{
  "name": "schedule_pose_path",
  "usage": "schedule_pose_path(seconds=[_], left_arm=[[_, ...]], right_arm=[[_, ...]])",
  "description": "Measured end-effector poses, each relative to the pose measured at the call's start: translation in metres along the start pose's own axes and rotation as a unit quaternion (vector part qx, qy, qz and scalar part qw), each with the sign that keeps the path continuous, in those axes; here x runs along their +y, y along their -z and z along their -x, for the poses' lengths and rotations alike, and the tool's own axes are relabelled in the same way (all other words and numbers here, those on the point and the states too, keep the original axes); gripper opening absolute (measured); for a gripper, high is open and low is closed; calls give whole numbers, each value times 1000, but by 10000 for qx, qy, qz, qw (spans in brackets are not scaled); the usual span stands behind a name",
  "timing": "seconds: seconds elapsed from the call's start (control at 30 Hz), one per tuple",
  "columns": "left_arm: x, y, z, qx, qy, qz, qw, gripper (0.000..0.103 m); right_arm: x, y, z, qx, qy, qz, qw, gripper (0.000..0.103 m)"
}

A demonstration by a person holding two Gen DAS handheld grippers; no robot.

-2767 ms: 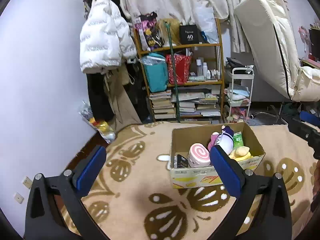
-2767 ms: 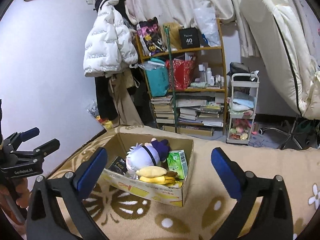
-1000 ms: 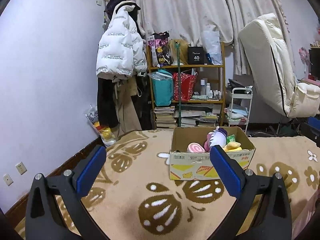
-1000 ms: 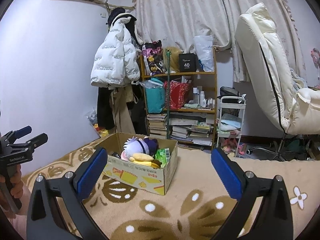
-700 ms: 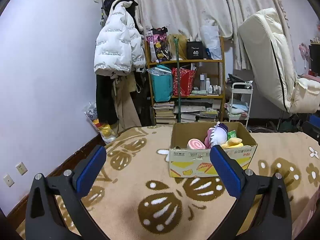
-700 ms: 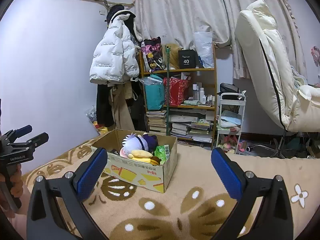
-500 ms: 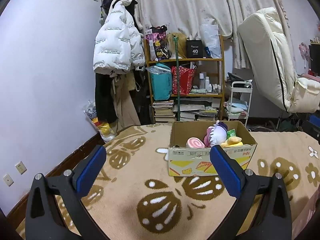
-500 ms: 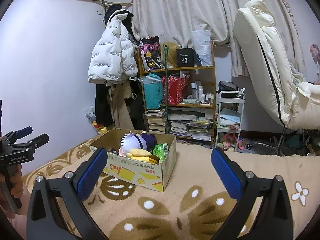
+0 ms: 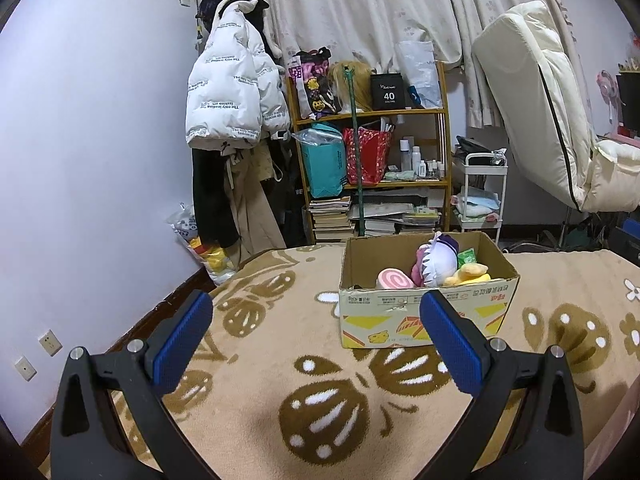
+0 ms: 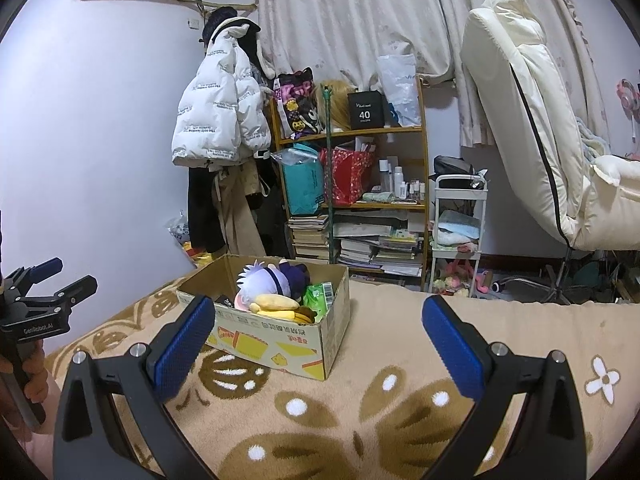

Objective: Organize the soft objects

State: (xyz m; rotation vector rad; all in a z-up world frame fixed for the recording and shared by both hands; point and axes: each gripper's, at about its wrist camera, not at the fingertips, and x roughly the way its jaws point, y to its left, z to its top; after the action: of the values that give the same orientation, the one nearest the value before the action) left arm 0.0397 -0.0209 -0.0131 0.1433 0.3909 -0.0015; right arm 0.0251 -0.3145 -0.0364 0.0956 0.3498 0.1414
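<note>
Soft toys sit packed in an open cardboard box (image 9: pixel 424 320) on a beige blanket (image 9: pixel 280 360) patterned with brown motifs; the box rests flat, flaps open, printed side facing the left wrist camera.

Left wrist view, left to right: a white puffer jacket (image 9: pixel 232 104) hangs on the wall above dark garments. Beside it stands a wooden shelf unit (image 9: pixel 400 184) holding bags, bottles and stacked books. A white trolley (image 9: pixel 482 196) stands to its right, and a cream reclining chair (image 9: pixel 536 108) beyond that. Inside the box, a pink swirl-patterned plush (image 9: pixel 394 280) lies at the left, a white-haired doll with a purple cap (image 9: pixel 438 262) in the middle, a yellow plush (image 9: pixel 472 274) and a green packet (image 9: pixel 466 257) at the right.

Left gripper (image 9: pixel 316 340): both blue-padded fingers spread wide, nothing between them, held over the blanket short of the box. Its right finger overlaps the box front in the picture; contact cannot be confirmed.

Right wrist view, left to right: the left gripper (image 10: pixel 48 280) appears at the frame edge, held by a hand (image 10: pixel 24 384), its fingers apart. The box (image 10: pixel 280 336) lies centre-left, corner toward the camera, with the doll (image 10: pixel 264 280), the yellow plush (image 10: pixel 280 304) and the green packet (image 10: pixel 318 294) visible.

Right gripper (image 10: pixel 316 340): fingers spread wide, empty, above the blanket, to the right of the box and clear of it.
</note>
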Motion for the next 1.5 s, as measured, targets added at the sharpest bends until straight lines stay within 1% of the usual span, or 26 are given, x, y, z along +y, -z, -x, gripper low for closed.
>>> schedule_pose_path(seconds=[0.33,0.43,0.53,1.5], left_arm=[[-2,0,-1,17,4,-13,10000,102],[0,1,0,-22,-107,-31,9999,102],[0,2,0,-9,-111,-25,9999,102],[3,3,-2,61,-54,-86,9999,102]], right_arm=[[2,3,-3,22,13,-25,10000,103],[2,3,-3,19,11,-25,10000,103],[3,3,-3,14,18,-27,10000,103],[-2,2,-3,37,0,-60,10000,103]])
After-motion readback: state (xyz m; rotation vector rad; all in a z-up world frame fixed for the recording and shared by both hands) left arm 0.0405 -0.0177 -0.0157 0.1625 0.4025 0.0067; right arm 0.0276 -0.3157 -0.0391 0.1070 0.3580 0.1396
